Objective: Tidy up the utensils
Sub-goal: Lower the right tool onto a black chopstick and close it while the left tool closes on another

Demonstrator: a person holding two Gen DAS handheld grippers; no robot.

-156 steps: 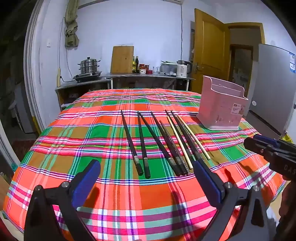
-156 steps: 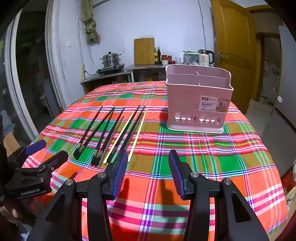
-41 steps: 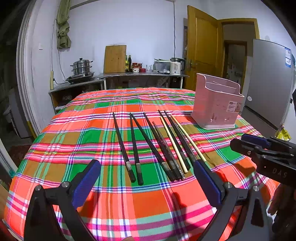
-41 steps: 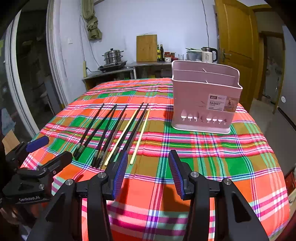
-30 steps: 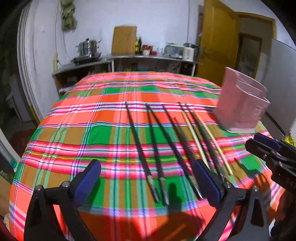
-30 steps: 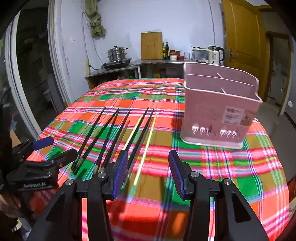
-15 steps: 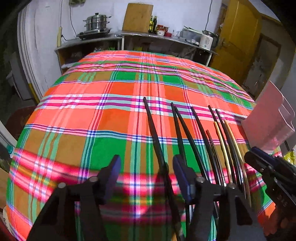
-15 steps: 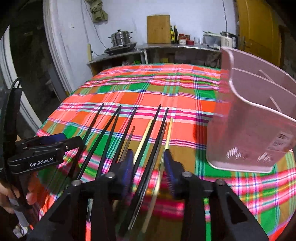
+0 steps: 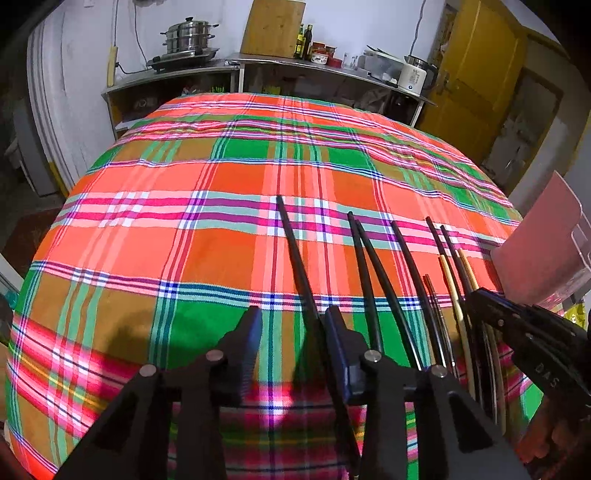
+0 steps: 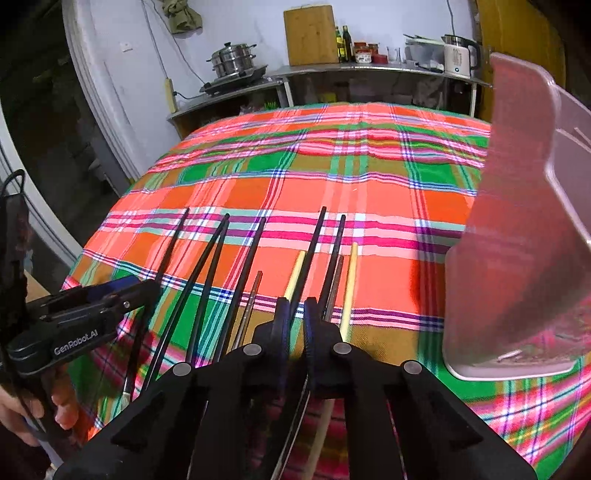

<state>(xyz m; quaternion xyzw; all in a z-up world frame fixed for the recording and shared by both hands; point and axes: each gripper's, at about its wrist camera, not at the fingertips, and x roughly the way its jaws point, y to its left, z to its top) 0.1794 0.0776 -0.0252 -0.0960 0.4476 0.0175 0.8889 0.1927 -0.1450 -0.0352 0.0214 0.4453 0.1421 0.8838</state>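
Chopsticks point(image 9: 369, 280) are lying in a row on the plaid tablecloth point(image 9: 221, 251). The left gripper point(image 9: 293, 328) has been closing, half open around the leftmost black chopstick point(image 9: 295, 254). The right gripper point(image 10: 295, 321) has been closing, nearly clenched on one black chopstick point(image 10: 314, 243). Only the right view is showing the pink basket point(image 10: 517, 258) fully, standing just beside the row.

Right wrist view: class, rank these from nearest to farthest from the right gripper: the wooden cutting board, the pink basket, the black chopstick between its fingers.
1. Black chopstick: it runs up from between the fingers of the right gripper.
2. Pink basket: on the tablecloth, to the right.
3. Wooden cutting board: against the back wall, beyond the table.
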